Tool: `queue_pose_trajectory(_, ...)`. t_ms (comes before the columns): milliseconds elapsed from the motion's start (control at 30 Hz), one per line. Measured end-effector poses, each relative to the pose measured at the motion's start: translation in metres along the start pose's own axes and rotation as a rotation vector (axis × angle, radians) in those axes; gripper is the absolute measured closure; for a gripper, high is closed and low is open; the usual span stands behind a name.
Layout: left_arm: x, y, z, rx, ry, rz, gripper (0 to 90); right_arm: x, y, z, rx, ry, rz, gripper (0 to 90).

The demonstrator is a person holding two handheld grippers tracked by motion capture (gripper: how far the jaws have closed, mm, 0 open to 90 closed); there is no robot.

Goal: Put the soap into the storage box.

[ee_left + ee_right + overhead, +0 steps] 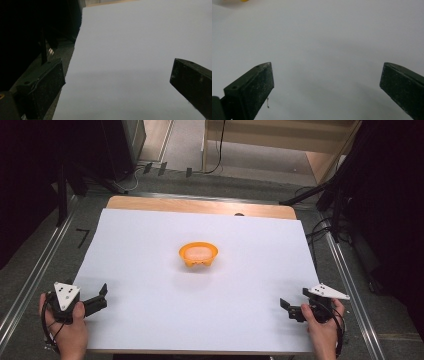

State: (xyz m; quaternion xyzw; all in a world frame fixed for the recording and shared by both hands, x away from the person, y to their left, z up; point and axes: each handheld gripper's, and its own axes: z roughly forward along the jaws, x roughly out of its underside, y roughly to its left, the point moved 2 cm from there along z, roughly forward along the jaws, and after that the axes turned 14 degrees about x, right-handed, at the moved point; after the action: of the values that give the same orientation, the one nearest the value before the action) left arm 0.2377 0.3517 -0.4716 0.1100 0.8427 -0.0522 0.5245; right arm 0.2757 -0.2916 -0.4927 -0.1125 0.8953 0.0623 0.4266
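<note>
Currently: one orange bowl [198, 255], lying ahead of and between both tongs, well apart from each, likely for equal reach. Left tongs [102, 295] and right tongs [286, 306]: wide, empty, parked low at the worktop's [150, 330] near corners.

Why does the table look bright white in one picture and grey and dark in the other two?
High view: room light falls evenly on the white sheet, and the orange bowl looks sharp. Left gripper view: dim, grey sheet, soft shadow band across it. Right gripper view: grey too, with the jaws' shadows on the sheet.
</note>
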Motion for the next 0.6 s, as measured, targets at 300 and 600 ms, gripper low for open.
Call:
queue_pose_trajectory(300,0.0,0.0,0.0,-0.001,0.0,0.001,0.1,0.018,-0.022,-0.017,0.035,-0.033,0.042,0.0)
queue_pose_trajectory(600,0.0,0.0,0.0,0.0,0.001,0.0,0.1,0.029,-0.036,-0.03,0.076,-0.086,0.07,0.0)
